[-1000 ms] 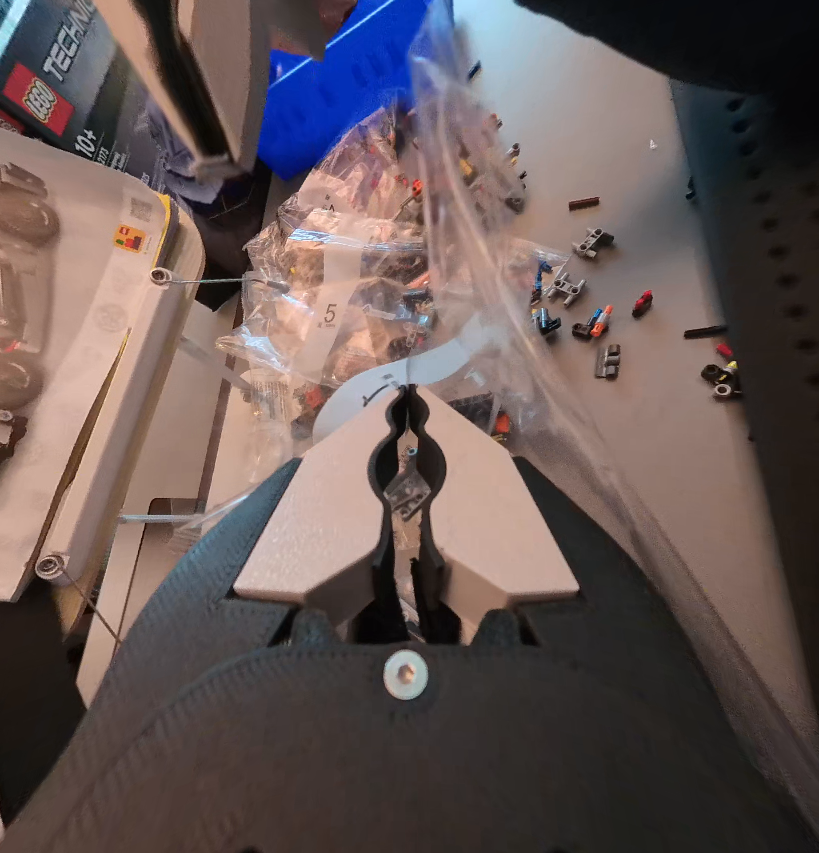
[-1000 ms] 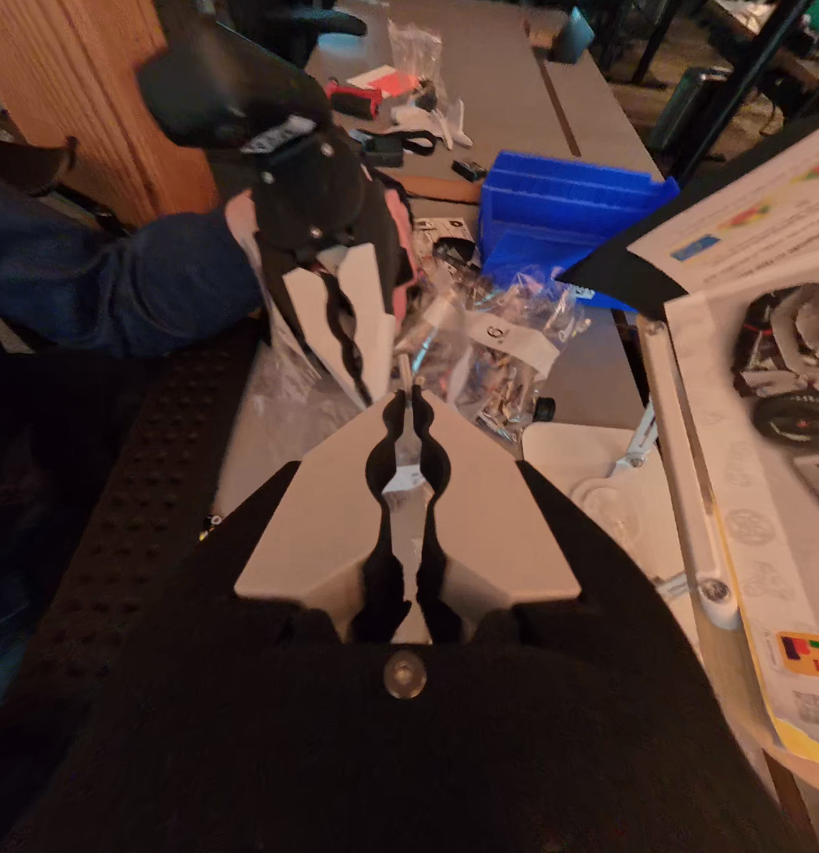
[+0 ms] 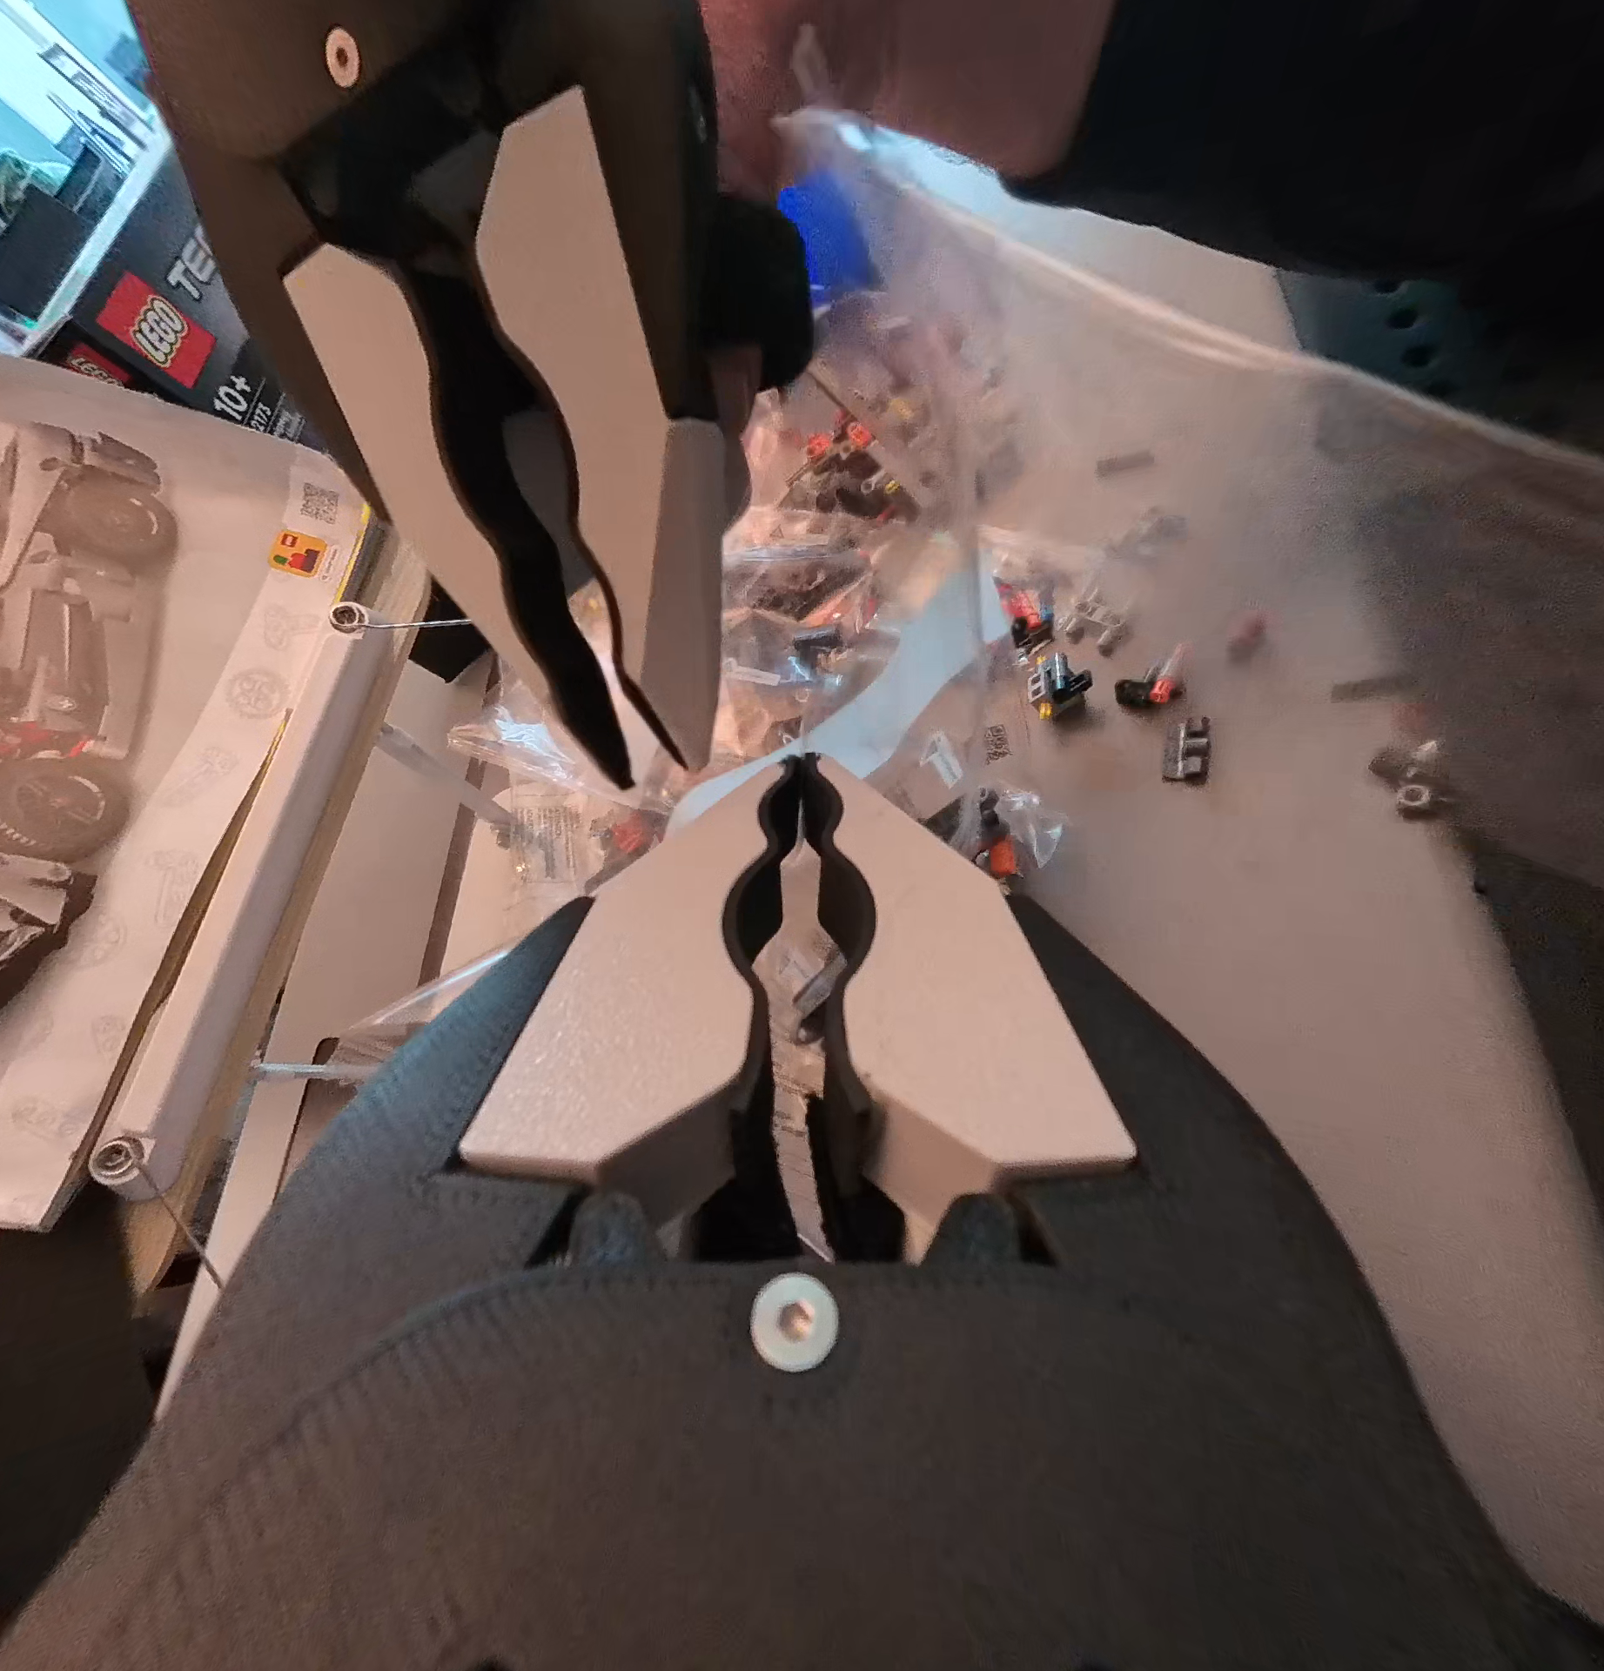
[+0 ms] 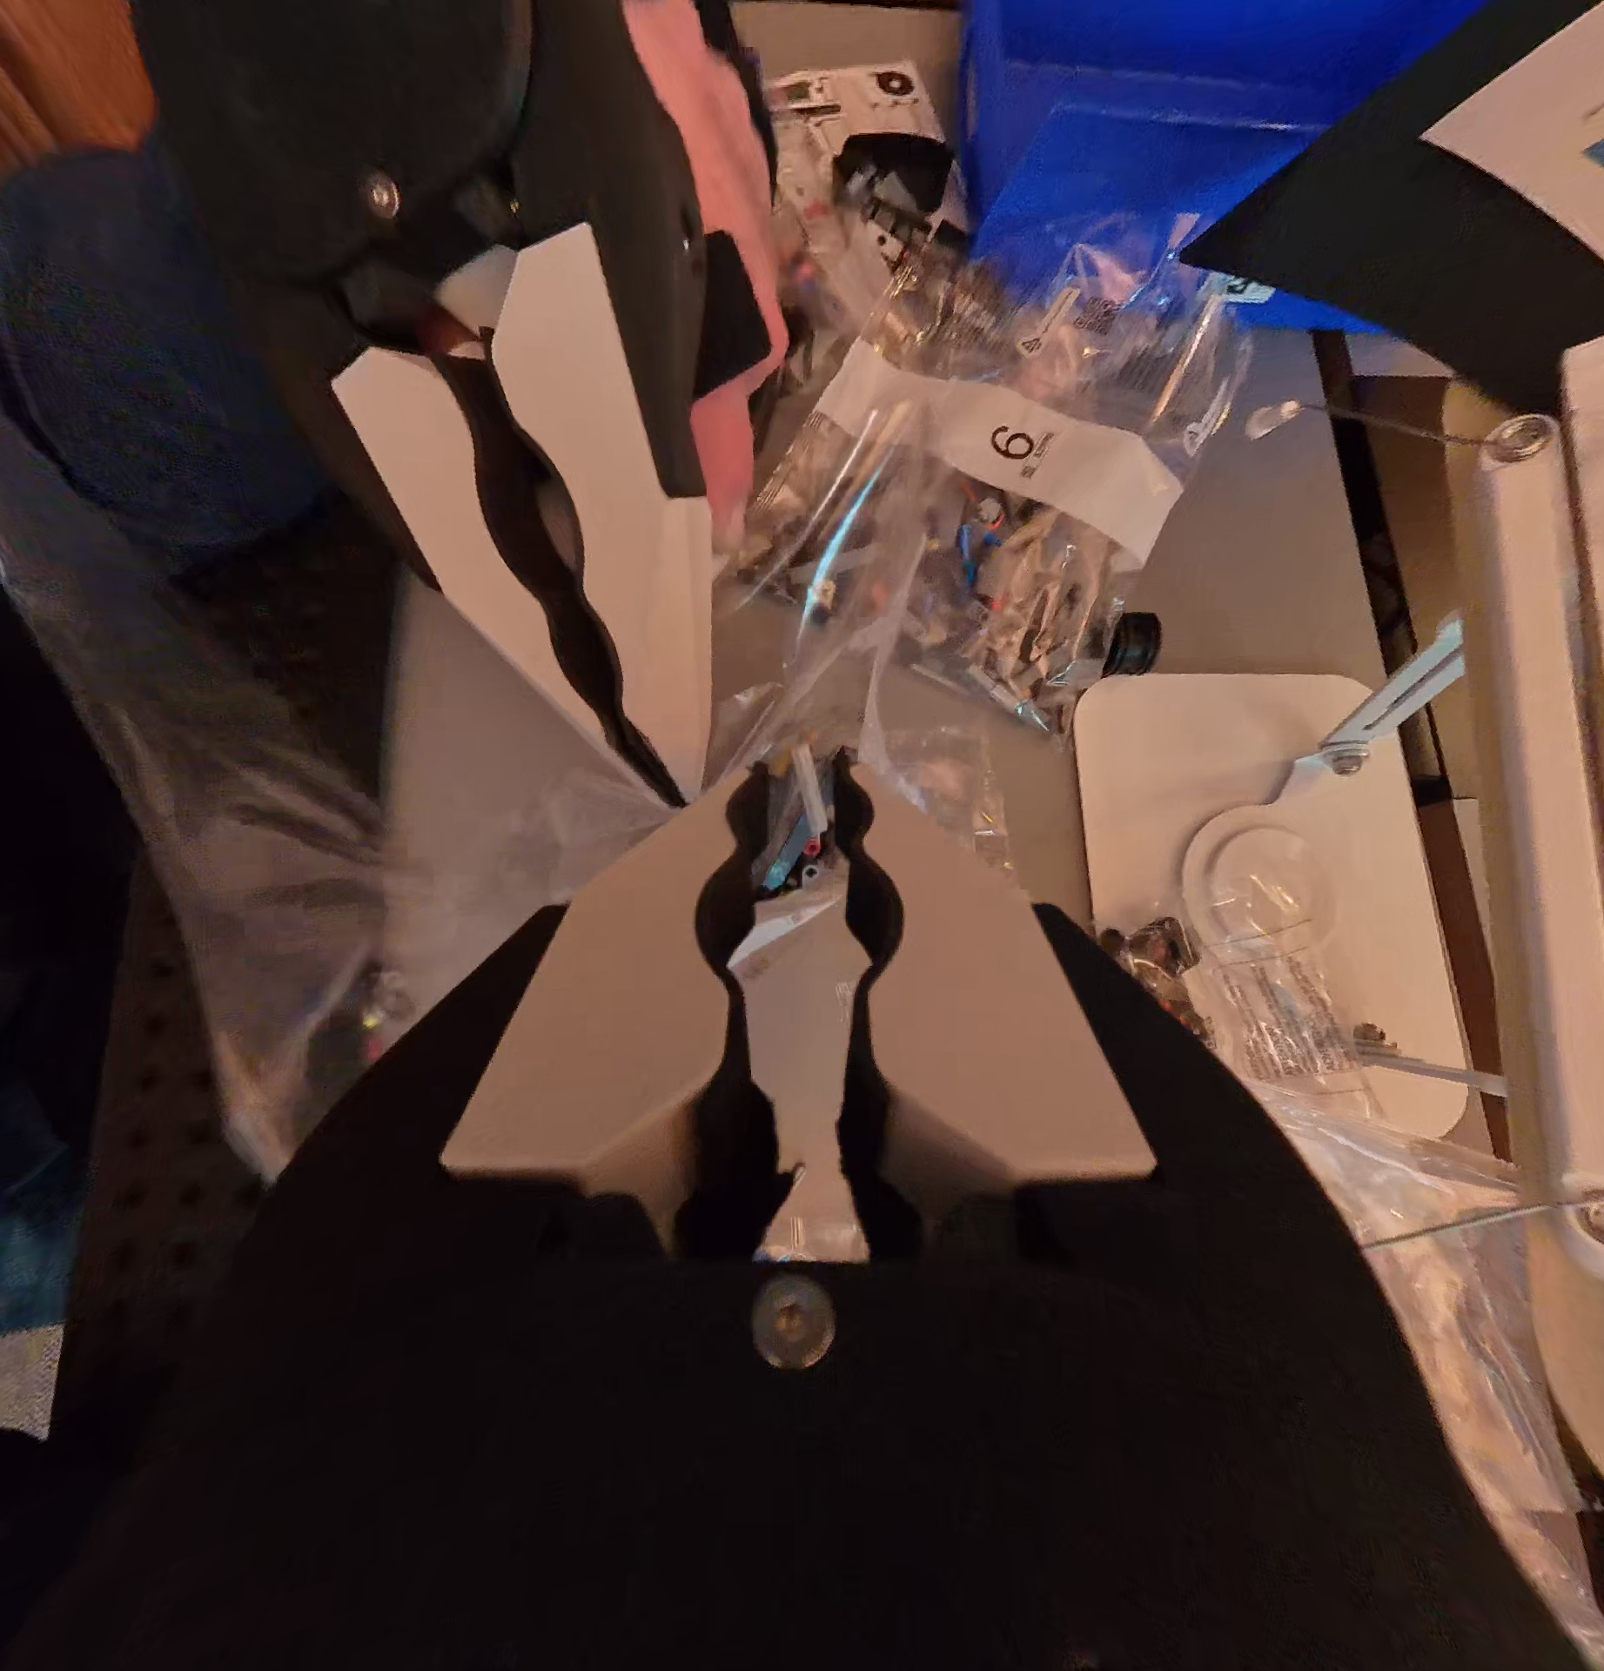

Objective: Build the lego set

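A clear parts bag (image 3: 1142, 298) hangs pinched between the closed left tongs (image 3: 800, 764). The right tongs (image 4: 802, 769), slightly parted, meet it tip to tip. Loose pieces (image 3: 1065, 683) lie beyond. Likely opening the bag; next needs a firm right-hand pinch.

left wrist view: looks steeply down along its own tool (image 3: 800, 764), close over the bench (image 3: 1232, 995) | right wrist view: from the opposite side, down along its tool (image 4: 802, 769), equally near | shared: both tools' tips almost meeting, pile of clear parts bags (image 4: 979, 542), instruction booklet (image 3: 102, 723), blue bin (image 4: 1142, 136)
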Tool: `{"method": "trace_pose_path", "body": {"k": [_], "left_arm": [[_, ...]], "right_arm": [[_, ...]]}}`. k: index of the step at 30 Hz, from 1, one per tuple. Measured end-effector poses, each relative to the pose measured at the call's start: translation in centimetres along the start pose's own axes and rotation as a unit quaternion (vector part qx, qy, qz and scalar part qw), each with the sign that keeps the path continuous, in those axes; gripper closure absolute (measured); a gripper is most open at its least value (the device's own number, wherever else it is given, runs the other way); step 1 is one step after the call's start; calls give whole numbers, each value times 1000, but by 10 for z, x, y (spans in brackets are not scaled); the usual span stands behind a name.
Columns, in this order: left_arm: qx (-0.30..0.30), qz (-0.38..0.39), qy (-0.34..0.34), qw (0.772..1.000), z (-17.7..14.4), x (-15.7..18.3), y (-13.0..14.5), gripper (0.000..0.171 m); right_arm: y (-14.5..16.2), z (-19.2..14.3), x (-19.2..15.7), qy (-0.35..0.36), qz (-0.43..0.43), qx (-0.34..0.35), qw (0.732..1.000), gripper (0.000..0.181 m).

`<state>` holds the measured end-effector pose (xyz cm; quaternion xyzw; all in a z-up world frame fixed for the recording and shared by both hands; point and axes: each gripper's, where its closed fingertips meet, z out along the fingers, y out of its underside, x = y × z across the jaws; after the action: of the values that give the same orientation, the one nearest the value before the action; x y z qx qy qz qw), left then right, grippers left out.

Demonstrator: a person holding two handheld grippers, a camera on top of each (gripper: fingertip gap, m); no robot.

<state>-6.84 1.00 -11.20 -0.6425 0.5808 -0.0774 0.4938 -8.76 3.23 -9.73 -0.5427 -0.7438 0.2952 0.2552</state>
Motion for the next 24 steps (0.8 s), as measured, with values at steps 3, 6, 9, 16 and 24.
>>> {"method": "trace_pose_path", "body": {"k": [3,6,9,16,24], "left_arm": [[6,-11,2,1000,-1,0,2,171],[5,-20,-6,1000,-2,-5,5,171],[16,-37,-10,999,-3,-8,9,171],[16,-60,-24,998,-9,-16,18,171],[18,-84,-22,996,2,-22,24,171]], "right_arm": [[3,-7,7,20,-4,0,1000,168],[1,-19,9,30,-2,13,999,168],[4,-37,5,40,-6,14,999,170],[64,-64,-12,31,38,-34,998,171],[147,1,-82,-115,25,-91,989,172]]}}
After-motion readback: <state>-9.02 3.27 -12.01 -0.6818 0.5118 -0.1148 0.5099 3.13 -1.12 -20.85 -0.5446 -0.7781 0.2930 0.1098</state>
